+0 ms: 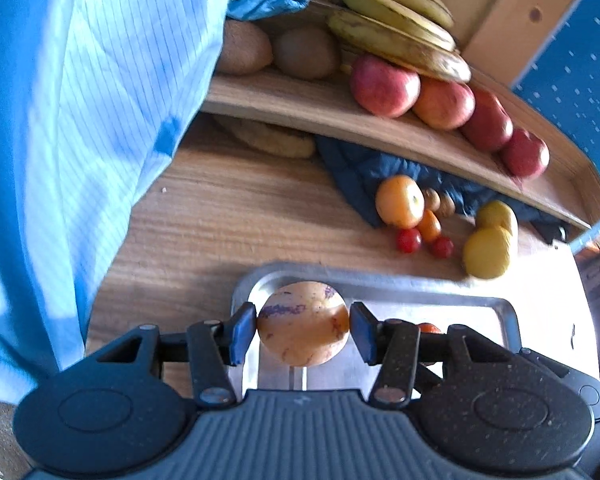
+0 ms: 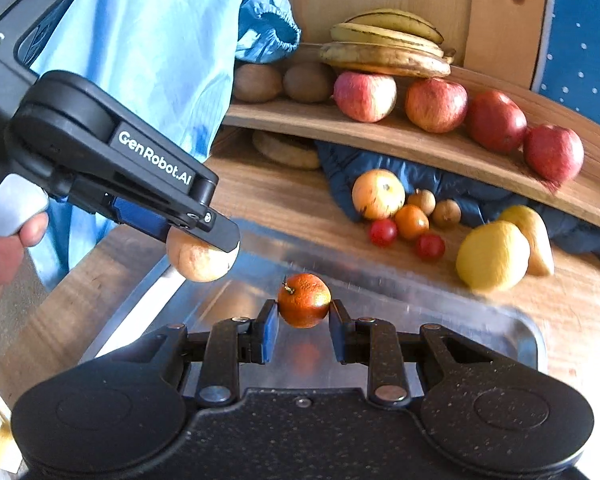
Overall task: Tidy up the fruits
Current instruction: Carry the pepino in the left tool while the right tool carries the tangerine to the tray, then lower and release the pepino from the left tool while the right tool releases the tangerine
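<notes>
Left gripper (image 1: 303, 325) is clamping a pale streaked fruit (image 1: 303, 324); right gripper (image 2: 304, 312) is pinching a small orange (image 2: 304, 300), both above metal tray (image 2: 516, 332).

Shelf: four apples (image 2: 436, 105), three bananas (image 2: 384, 42), two kiwis (image 2: 258, 82). Bench: two lemons (image 2: 493, 255), one yellow apple (image 2: 378, 194), one small orange (image 2: 411, 221), two cherry tomatoes (image 2: 383, 232), two brown nuts (image 2: 421, 201). Over the one tray (image 2: 528, 344): one mandarin (image 2: 304, 300), one pale melon (image 1: 303, 324). Two grippers (image 2: 304, 330).
</notes>
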